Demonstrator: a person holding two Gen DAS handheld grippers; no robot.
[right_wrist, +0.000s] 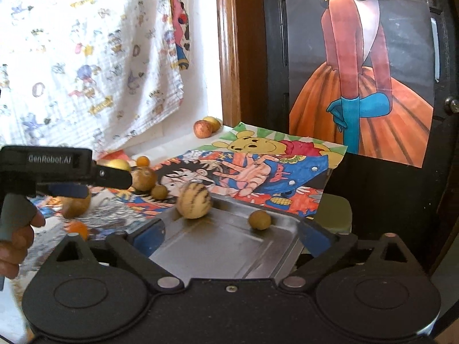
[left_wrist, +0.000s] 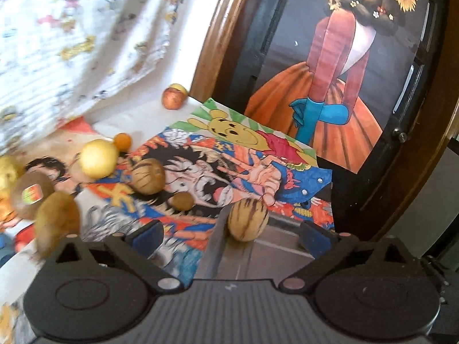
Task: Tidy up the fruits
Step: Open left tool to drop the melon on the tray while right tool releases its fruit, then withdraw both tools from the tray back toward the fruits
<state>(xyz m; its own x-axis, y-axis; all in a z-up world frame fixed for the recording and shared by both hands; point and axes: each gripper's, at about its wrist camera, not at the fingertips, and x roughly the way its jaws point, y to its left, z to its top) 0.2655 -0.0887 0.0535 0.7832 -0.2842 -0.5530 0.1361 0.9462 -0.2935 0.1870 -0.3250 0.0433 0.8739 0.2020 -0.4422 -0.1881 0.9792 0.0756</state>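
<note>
A metal tray (right_wrist: 229, 246) lies at the table's near right edge; it also shows in the left wrist view (left_wrist: 275, 246). A striped yellow melon-like fruit (right_wrist: 194, 200) and a small brown fruit (right_wrist: 259, 219) lie in it. The striped fruit (left_wrist: 248, 219) lies just ahead of my open, empty left gripper (left_wrist: 229, 233). My right gripper (right_wrist: 229, 236) is open and empty over the tray. Loose on the cartoon sheets lie another striped fruit (left_wrist: 148, 175), a small brown fruit (left_wrist: 182, 200), a yellow fruit (left_wrist: 99, 159), a kiwi (left_wrist: 30, 193) and a potato-like fruit (left_wrist: 56, 216).
A red apple (left_wrist: 172, 99) and a yellow one lie at the back by the wooden door frame (left_wrist: 212, 43). A printed cloth (right_wrist: 86, 57) hangs at the back left. A small orange fruit (right_wrist: 78, 229) lies at the front left. A painted poster (right_wrist: 361, 80) stands behind the table.
</note>
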